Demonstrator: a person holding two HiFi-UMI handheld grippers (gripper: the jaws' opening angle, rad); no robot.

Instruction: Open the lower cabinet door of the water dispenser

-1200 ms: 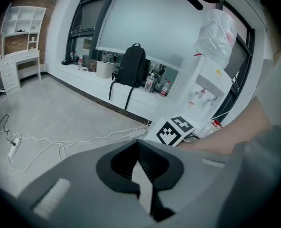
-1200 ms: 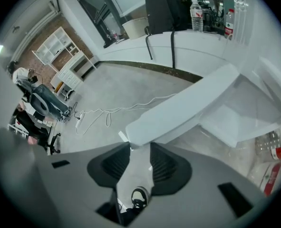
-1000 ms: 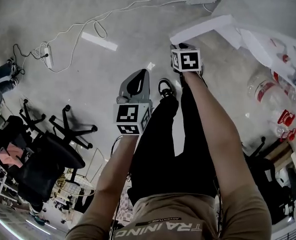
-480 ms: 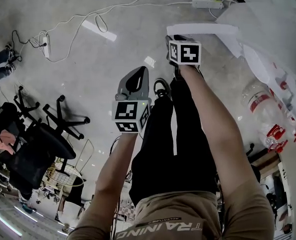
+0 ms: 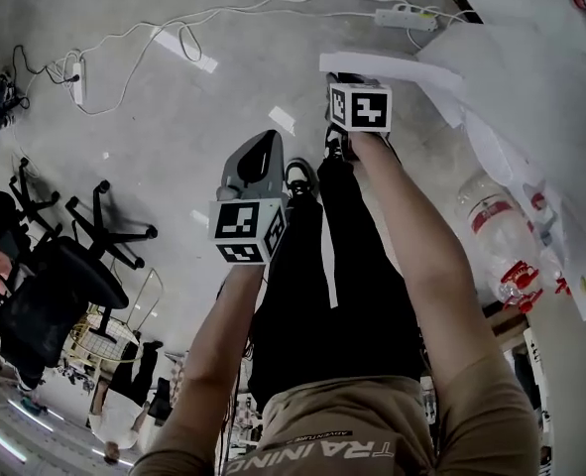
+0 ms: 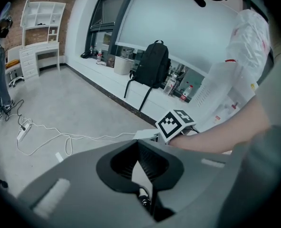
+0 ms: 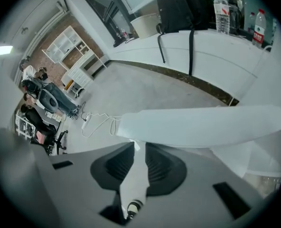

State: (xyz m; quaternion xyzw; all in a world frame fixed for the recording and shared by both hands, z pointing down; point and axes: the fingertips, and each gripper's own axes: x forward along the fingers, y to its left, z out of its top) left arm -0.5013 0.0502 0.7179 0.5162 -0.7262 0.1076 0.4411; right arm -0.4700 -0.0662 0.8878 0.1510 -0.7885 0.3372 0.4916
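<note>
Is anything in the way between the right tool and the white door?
No, nothing visible is in the way. The right tool points straight at the white door, whose edge lies just past the tool's tips. Its jaws have just been closing, with a narrow gap left and nothing between them.

Floor [image 5: 174, 117]: concrete, smooth, faint sheen
Cabinet door [image 7: 202, 125]: smooth white panel, slightly glossy
Backpack [image 6: 152, 63]: black cloth, matt
Left gripper [image 6: 138, 142]: matt grey plastic, ribbed pads
</note>
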